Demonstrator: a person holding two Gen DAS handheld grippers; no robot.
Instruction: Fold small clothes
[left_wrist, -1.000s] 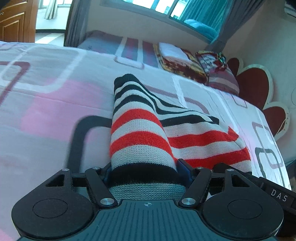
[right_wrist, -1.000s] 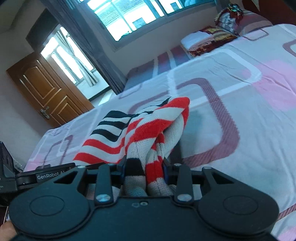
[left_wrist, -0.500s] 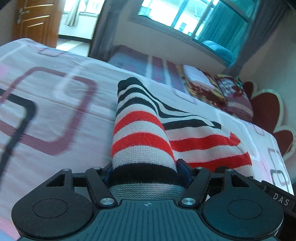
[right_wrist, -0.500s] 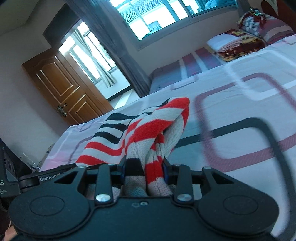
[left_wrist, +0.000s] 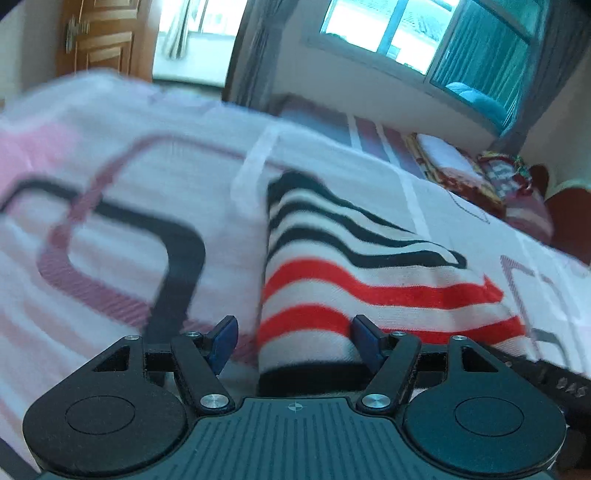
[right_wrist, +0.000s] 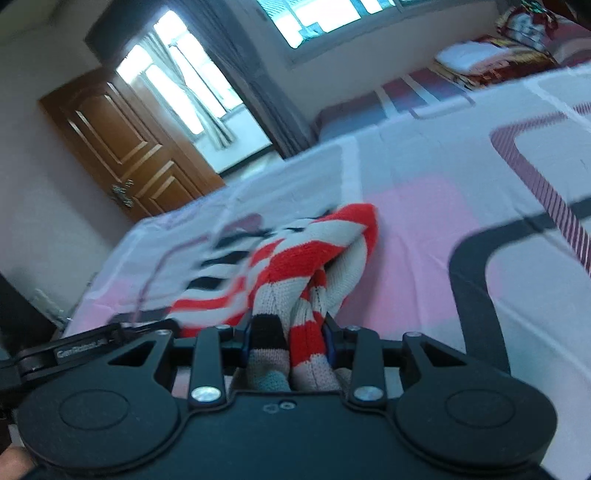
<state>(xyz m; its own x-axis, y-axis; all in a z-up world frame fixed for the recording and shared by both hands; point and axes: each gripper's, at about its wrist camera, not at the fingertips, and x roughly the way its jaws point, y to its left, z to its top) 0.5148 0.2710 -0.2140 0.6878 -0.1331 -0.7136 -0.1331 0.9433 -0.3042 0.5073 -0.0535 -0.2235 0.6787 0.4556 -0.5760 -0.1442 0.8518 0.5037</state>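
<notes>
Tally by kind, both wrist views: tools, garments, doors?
Tools: 2, left tool and right tool
striped garment: 1
wooden door: 1
Total: 4

Knitted, ribbed striped garment (left_wrist: 332, 280) lies on smooth printed cloth bedsheet (left_wrist: 110, 177); glossy wooden door (right_wrist: 125, 147).

A wooden door (right_wrist: 125, 147) and grey curtain (right_wrist: 255, 77) stand beyond the patterned bedsheet (right_wrist: 424, 206).

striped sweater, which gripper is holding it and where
Right gripper pinches the striped sweater by its bunched edge; left gripper straddles the hem, one pad clear.
</notes>
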